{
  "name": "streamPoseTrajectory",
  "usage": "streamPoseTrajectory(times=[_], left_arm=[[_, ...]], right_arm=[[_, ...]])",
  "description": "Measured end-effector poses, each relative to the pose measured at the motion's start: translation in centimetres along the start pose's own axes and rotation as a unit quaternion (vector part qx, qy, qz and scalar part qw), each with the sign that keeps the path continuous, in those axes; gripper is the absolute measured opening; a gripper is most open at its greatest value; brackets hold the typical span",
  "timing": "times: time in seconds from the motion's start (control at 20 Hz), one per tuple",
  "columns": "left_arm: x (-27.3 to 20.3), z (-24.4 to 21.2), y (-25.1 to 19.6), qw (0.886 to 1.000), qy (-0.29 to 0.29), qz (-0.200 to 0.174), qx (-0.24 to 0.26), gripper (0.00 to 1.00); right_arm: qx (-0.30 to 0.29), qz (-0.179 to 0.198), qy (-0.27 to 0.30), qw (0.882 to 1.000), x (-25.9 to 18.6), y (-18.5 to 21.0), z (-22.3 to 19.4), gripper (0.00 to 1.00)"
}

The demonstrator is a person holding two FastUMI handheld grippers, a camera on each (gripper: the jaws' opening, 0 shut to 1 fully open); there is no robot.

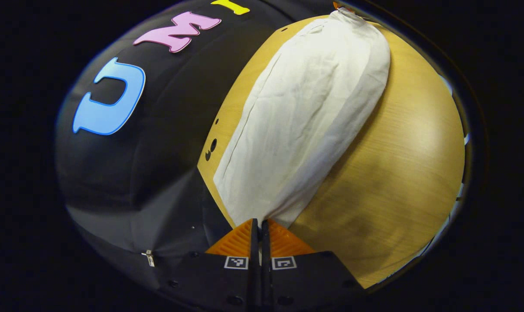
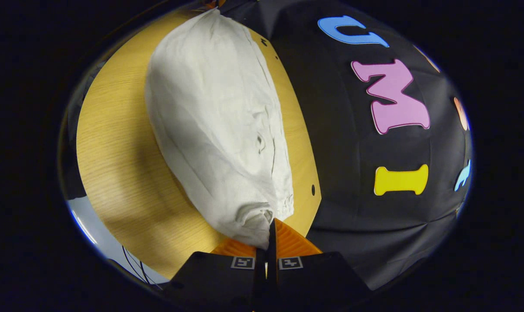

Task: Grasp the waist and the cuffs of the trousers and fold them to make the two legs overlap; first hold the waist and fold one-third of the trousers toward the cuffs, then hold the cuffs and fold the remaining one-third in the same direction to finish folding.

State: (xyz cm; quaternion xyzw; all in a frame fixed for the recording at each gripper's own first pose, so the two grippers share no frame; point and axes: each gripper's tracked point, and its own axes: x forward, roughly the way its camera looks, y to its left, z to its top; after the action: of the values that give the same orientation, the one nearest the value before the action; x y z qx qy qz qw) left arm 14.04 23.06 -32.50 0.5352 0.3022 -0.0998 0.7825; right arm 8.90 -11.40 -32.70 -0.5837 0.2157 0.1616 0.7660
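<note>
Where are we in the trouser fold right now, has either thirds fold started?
Done: the trousers lie as one long strip on the table, legs overlapped. In hand: the left tool is shut on the plain hem end, apparently the cuffs; the right tool is shut on the gathered waist. Left: both thirds folds; the strip looks full length.

the trousers (image 1: 305, 117) end hidden between the closed fingers of the left hand-held gripper (image 1: 259, 225); their far end blurs at the rim. in the right gripper view, bunched cloth hides the right hand-held gripper (image 2: 268, 227) fingertips.
</note>
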Motion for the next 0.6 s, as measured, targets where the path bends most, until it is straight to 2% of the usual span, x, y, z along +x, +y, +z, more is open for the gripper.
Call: streamPoseTrajectory(times=[0.15, 0.4, 0.6], left_arm=[[1.8, 1.4, 3.2, 0.999, 0.003, 0.038, -0.021, 0.05], [5.1, 4.6, 7.8, 0.996, -0.008, 0.076, -0.037, 0.05], [8.6, 7.4, 9.6, 0.995, -0.014, 0.086, -0.052, 0.05]], right_arm=[[0.013, -0.019, 0.009, 1.0, 1.3, -3.4, 1.1, 0.05], [0.039, -0.039, 0.022, 0.998, 5.3, -7.3, 2.3, 0.05], [0.058, -0.039, 0.028, 0.997, 9.2, -8.6, 3.4, 0.05]])
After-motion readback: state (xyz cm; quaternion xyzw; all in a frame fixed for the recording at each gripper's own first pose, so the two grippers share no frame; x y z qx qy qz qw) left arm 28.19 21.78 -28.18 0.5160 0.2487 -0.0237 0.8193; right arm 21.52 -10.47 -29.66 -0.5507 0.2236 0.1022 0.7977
